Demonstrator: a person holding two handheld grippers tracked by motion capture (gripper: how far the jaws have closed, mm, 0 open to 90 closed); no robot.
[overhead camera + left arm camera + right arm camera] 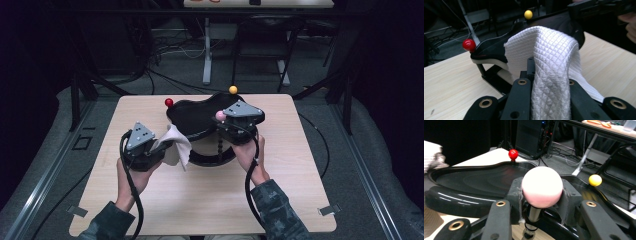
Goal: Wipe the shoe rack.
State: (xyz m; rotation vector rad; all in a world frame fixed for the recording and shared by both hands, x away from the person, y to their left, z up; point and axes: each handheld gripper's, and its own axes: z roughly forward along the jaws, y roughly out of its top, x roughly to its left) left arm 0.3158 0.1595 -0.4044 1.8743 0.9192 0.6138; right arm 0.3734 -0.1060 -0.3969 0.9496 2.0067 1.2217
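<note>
A pale wooden table (280, 200) stands in a dark room with cables and desk legs on the floor behind it. At the table's far middle sits a glossy black tray (192, 117) raised on a black frame, and everything else is placed from it.

The left gripper (167, 146) is held just off the tray's near left edge. Its jaws are closed tight on a white quilted cloth (177, 142), which is pinched between them and drapes down and over the jaw tips; in the left gripper view the cloth (549, 62) rises in a fold in front of the tray's dark rim, hiding the pads.

The right gripper (222, 120) sits at the tray's near right edge. Its jaws are closed around a pink ball (542, 187) on top of a thin metal stem; the pads press on both sides of the ball, which stands just in front of the tray's rim (461, 200).

A red ball (169, 102) stands at the tray's far left rim, and a yellow ball (233, 90) at its far right rim, both well apart from the grippers.
</note>
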